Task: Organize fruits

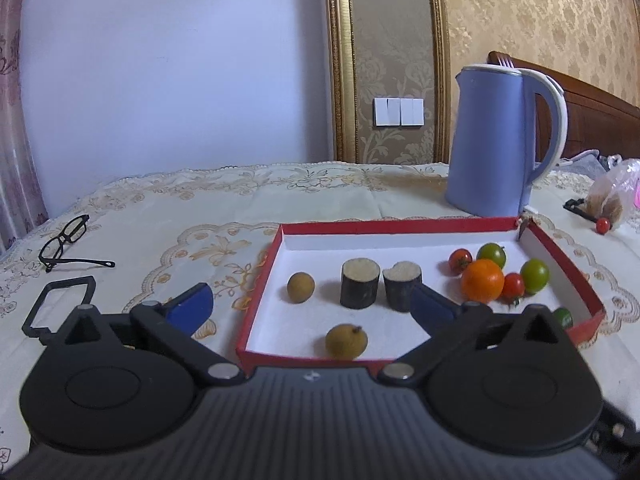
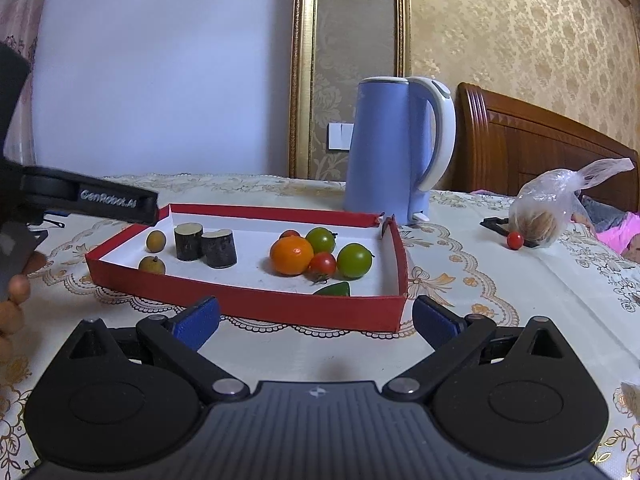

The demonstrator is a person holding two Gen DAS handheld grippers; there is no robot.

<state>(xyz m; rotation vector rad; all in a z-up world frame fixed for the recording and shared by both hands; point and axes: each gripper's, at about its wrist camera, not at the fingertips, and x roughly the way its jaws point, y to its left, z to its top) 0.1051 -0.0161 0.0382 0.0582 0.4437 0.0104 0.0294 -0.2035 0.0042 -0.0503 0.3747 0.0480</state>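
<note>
A red tray (image 1: 400, 225) (image 2: 248, 305) with a white floor lies on the tablecloth. It holds two brown longans (image 1: 346, 341) (image 2: 152, 265), two dark sugarcane pieces (image 1: 359, 283) (image 2: 218, 248), an orange (image 1: 482, 280) (image 2: 291, 255), red cherry tomatoes (image 1: 513, 286) (image 2: 322, 264) and green tomatoes (image 1: 534, 275) (image 2: 354, 260). One red cherry tomato (image 1: 603, 224) (image 2: 515, 240) lies outside, far right by a plastic bag. My left gripper (image 1: 312, 306) is open and empty over the tray's near left corner. My right gripper (image 2: 316, 316) is open and empty in front of the tray.
A blue kettle (image 1: 492, 140) (image 2: 390, 148) stands behind the tray. A plastic bag (image 1: 614, 192) (image 2: 552, 208) lies far right. Black glasses (image 1: 66, 244) lie at the left. A wooden headboard (image 2: 532, 152) is behind the table's right side.
</note>
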